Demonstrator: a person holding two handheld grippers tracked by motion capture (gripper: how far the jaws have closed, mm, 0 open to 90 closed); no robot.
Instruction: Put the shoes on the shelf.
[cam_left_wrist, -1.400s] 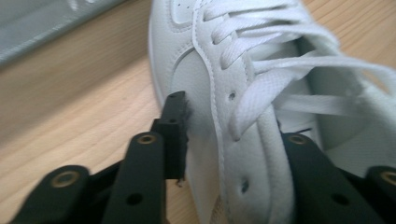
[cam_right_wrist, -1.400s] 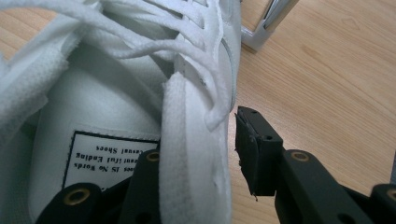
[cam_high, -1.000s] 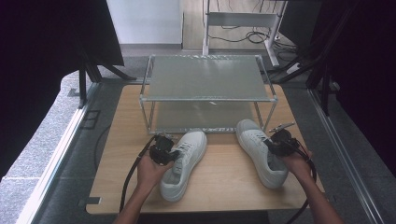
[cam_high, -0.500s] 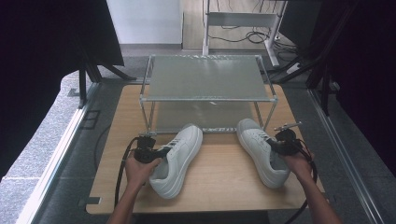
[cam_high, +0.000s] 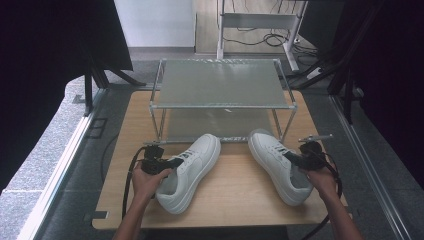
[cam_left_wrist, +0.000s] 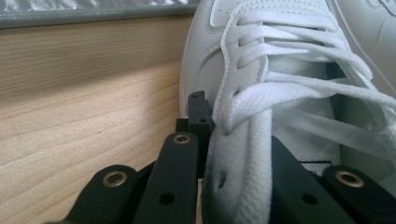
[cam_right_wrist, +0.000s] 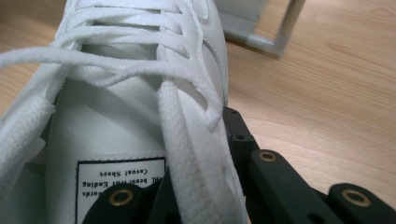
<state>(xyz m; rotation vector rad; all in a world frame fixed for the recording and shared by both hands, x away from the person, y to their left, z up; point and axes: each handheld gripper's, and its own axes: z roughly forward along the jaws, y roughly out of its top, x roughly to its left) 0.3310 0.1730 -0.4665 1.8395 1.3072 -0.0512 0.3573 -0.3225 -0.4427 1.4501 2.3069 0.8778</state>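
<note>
White left shoe (cam_high: 190, 170): side wall clamped by left claw (cam_left_wrist: 205, 140).
Right shoe (cam_high: 280, 165): clamped by right claw (cam_right_wrist: 219, 154).
Risk: soft collars could slip loose if lifted.

You've got two white sneakers on the board: one left shoe (cam_high: 190, 170) and one right shoe (cam_high: 278, 165). One two-tier metal rack (cam_high: 222, 85) sits behind them, so count two shelves on it. One wooden tabletop (cam_high: 235, 200) under it all. Two grippers in your hands, left gripper (cam_high: 167, 164) and right gripper (cam_high: 296, 159), one per shoe
</note>
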